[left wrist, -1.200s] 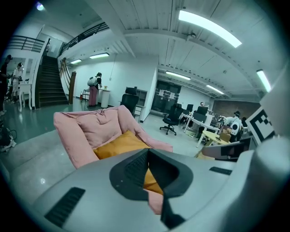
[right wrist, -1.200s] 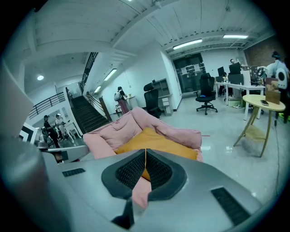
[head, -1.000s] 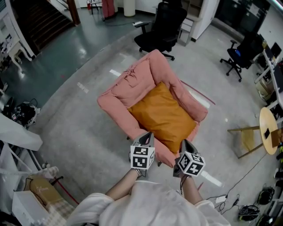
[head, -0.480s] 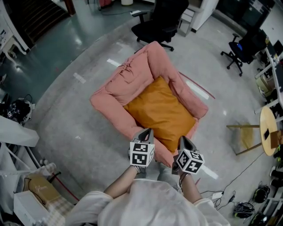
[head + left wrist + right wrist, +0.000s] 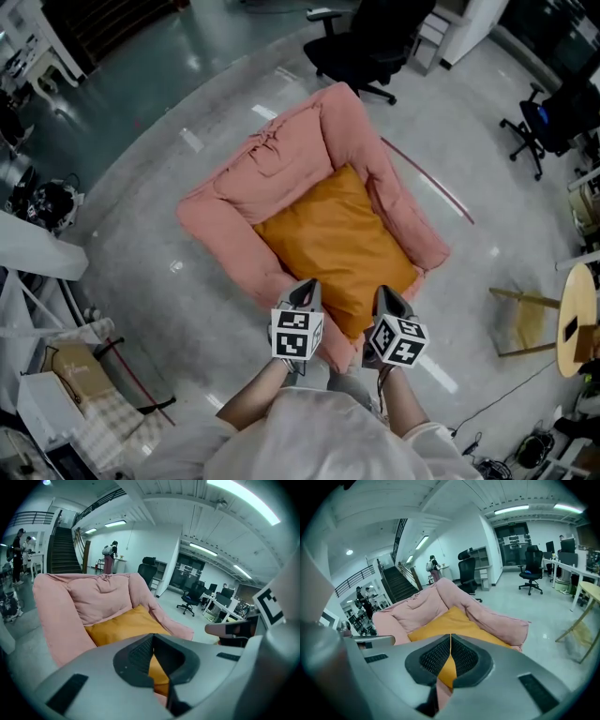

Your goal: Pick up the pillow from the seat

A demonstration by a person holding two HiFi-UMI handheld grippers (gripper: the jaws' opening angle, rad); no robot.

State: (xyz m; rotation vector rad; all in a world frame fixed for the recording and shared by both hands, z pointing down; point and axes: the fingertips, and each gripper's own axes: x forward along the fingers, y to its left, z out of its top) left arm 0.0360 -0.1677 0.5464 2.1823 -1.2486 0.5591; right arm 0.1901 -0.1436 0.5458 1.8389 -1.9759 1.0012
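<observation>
Both pairs of jaws were pressed together with nothing pinched between them. In the left gripper view, the ribbed pads of the left gripper point(image 5: 152, 639) met tip to tip. The orange pillow point(image 5: 119, 626) lay beyond and below those tips, apart from them. In the right gripper view, the right gripper point(image 5: 450, 638) was closed in the same way, and the pillow filled the narrow gap under its pads from farther off.

From the head view, the two grippers were side by side at the near end of the pink seat point(image 5: 281, 169), both pointing forward and down toward it. The pillow lay flat in the seat's hollow, between the two padded arms, with its far end against the backrest. The left tips were over the near left arm, just beside the pillow's edge. The right tips were over the pillow's near corner. Whether either touched fabric could not be told. A black office chair point(image 5: 375, 47) stood behind the seat.
</observation>
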